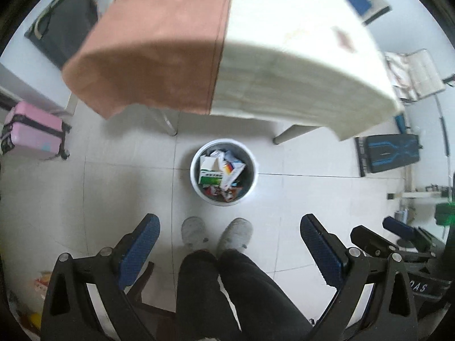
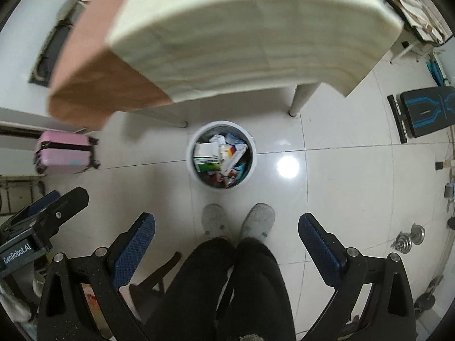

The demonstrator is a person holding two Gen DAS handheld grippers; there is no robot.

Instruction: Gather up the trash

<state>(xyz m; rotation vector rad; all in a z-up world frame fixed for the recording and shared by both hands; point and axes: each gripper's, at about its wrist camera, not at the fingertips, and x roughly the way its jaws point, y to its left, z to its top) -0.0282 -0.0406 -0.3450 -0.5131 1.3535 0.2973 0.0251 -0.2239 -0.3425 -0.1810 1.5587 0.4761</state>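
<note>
A round white trash bin [image 1: 195, 170] [image 2: 190, 167] stands on the tiled floor, holding several cardboard boxes and wrappers [image 1: 212, 174] [image 2: 209, 163]. Both views look down on it from above. My left gripper [image 1: 229, 227] is open, its blue-padded fingers wide apart and empty, held over a person's legs and pale shoes. My right gripper [image 2: 226, 224] is open and empty too. The right gripper's body shows at the right edge of the left wrist view, and the left gripper's body at the left edge of the right wrist view.
A table [image 1: 284, 65] [image 2: 241, 42] with a cream and brown cloth stands just beyond the bin. A pink suitcase [image 1: 35, 130] [image 2: 65, 152] is at the left. A black and blue bench [image 1: 392, 153] [image 2: 426, 112] lies at the right, with dumbbell weights [image 2: 409, 238] on the floor.
</note>
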